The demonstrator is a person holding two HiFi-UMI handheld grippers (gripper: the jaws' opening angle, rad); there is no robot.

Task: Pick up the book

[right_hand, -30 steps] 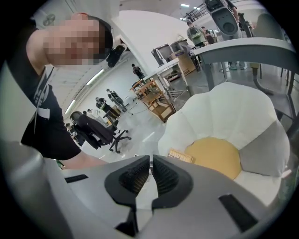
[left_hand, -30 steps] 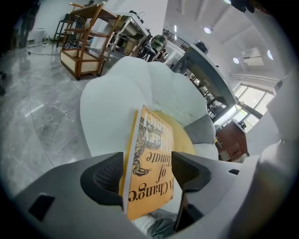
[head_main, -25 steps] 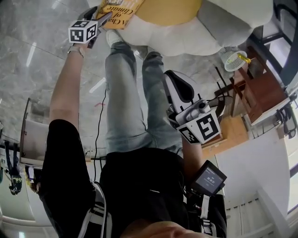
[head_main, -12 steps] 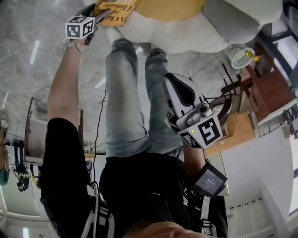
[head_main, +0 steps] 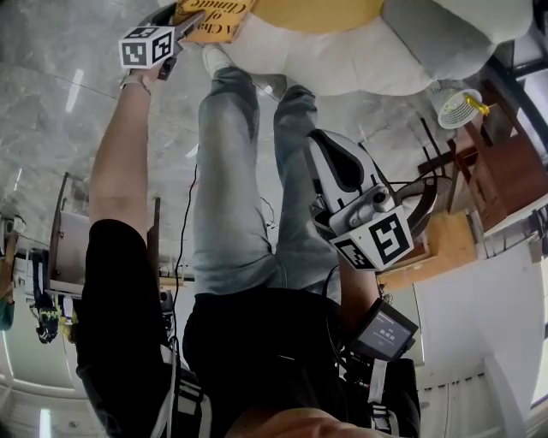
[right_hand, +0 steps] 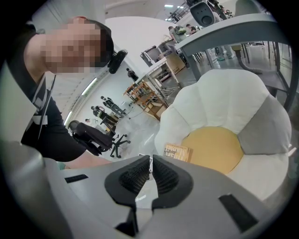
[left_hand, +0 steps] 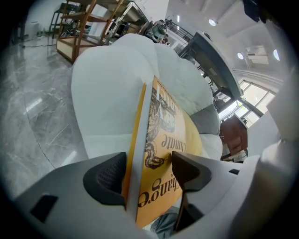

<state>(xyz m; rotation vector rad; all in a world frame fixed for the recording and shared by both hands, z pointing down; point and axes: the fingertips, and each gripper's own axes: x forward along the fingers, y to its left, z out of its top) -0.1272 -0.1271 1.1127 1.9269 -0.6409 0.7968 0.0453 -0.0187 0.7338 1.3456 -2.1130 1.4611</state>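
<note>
An orange-yellow book [left_hand: 161,140] with black print and a snake drawing stands between the jaws of my left gripper [left_hand: 148,173], which is shut on its lower edge. In the head view that book [head_main: 214,15] shows at the top, held by the left gripper [head_main: 175,34] over the front of a flower-shaped cushion seat [head_main: 342,51]. My right gripper [right_hand: 150,175] is shut with nothing between its pads. It hangs low by the person's right leg, right gripper [head_main: 330,175] in the head view. From the right gripper view the book [right_hand: 177,152] looks small beside the seat's yellow centre [right_hand: 212,150].
The white and grey flower seat [left_hand: 112,84] stands on a grey marble floor [head_main: 51,103]. A wooden cabinet [head_main: 497,171] and a white wire basket [head_main: 458,107] stand at the right. Wooden shelving [left_hand: 79,28] is far off, and an office chair [right_hand: 96,133] stands on the floor.
The left gripper with the book has drifted slightly up and left in the head view. The right gripper has shifted a little to the right and down.
</note>
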